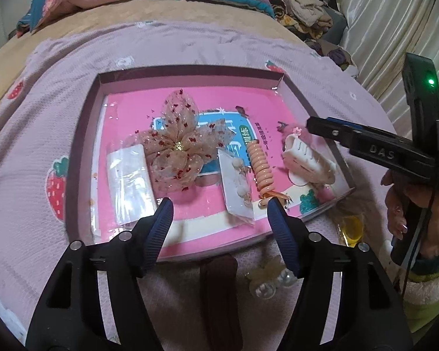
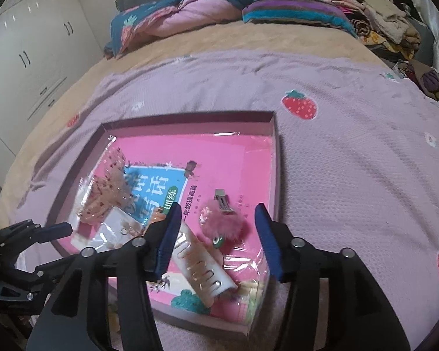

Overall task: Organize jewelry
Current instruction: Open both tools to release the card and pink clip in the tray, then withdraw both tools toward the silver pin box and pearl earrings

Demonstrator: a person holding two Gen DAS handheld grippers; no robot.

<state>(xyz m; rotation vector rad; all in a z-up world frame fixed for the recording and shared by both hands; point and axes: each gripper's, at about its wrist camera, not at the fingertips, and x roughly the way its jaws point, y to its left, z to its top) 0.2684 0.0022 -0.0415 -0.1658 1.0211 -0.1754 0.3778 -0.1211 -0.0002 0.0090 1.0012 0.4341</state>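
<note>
Jewelry sits in the shallow pink tray point(image 1: 82, 134): mesh flower bow point(image 1: 178, 149) centre, coiled hair tie point(image 1: 260, 166) beside it, white claw clip point(image 2: 202, 266) near the front-right corner. Left gripper point(image 1: 221, 213) and right gripper point(image 2: 216, 222) both spread, nothing between the pads.

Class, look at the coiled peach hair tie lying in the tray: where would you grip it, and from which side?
Grip the coiled peach hair tie across its middle, from above. It lies flat as a long narrow coil, so fingers should straddle its width; white packet crowds one side.
</note>
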